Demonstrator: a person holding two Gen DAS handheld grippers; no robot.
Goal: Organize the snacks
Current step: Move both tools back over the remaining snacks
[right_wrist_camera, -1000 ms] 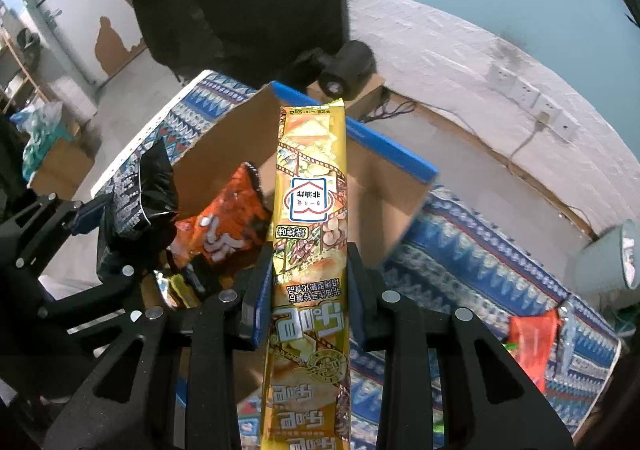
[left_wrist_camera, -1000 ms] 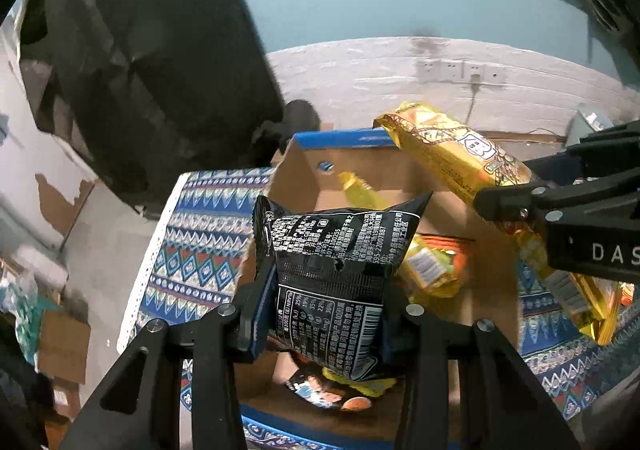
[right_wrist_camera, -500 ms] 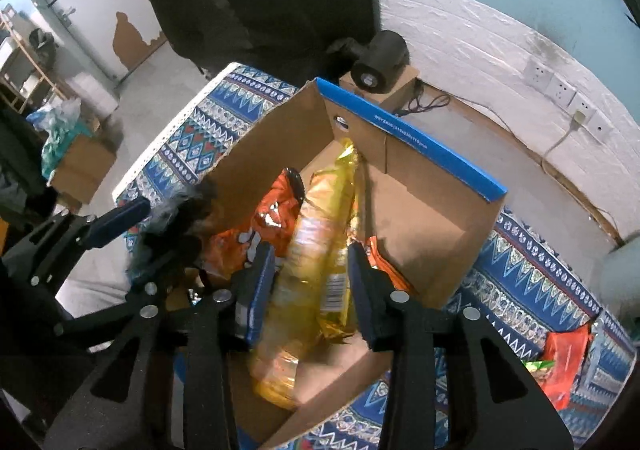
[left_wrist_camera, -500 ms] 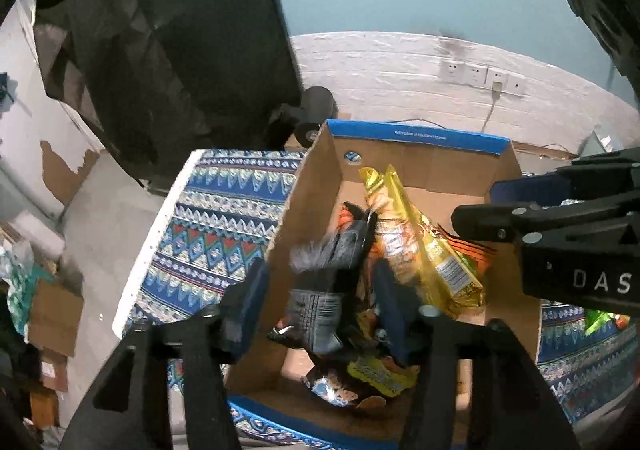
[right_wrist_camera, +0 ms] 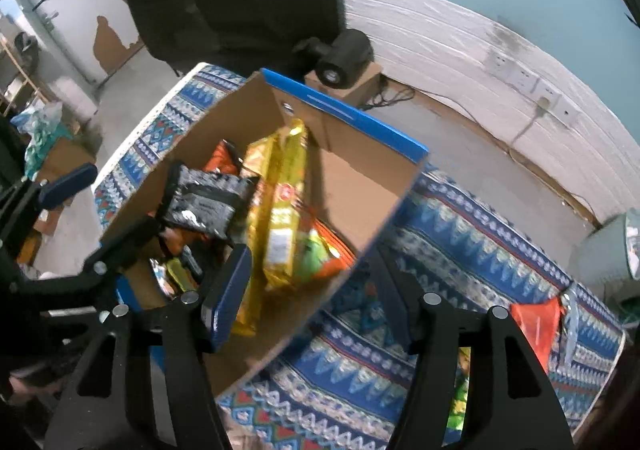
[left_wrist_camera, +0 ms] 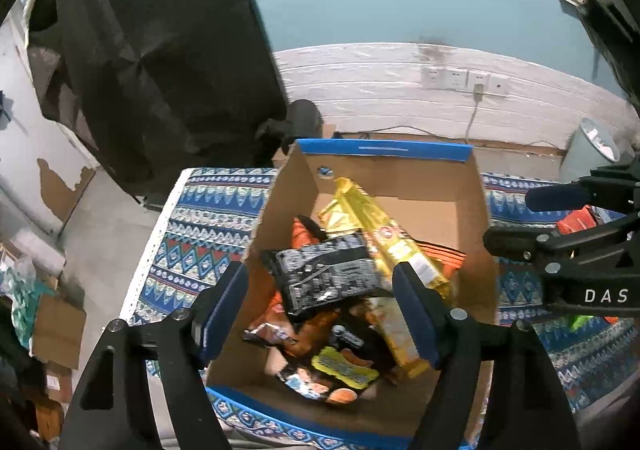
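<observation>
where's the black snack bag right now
In the left wrist view, the black snack bag lies inside the cardboard box, on the pile, just left of the long yellow packet.

The left tongs (left_wrist_camera: 320, 314) are matte black, angular plastic, each finger lined with a blue pad (left_wrist_camera: 412, 314) and pinned with round silver screws. The right tongs (right_wrist_camera: 308, 306) share that build: black triangular cut-out frames, blue pad facing, silver screw heads. From the left wrist view, white letters "DAS" mark the right tongs' black side.
</observation>
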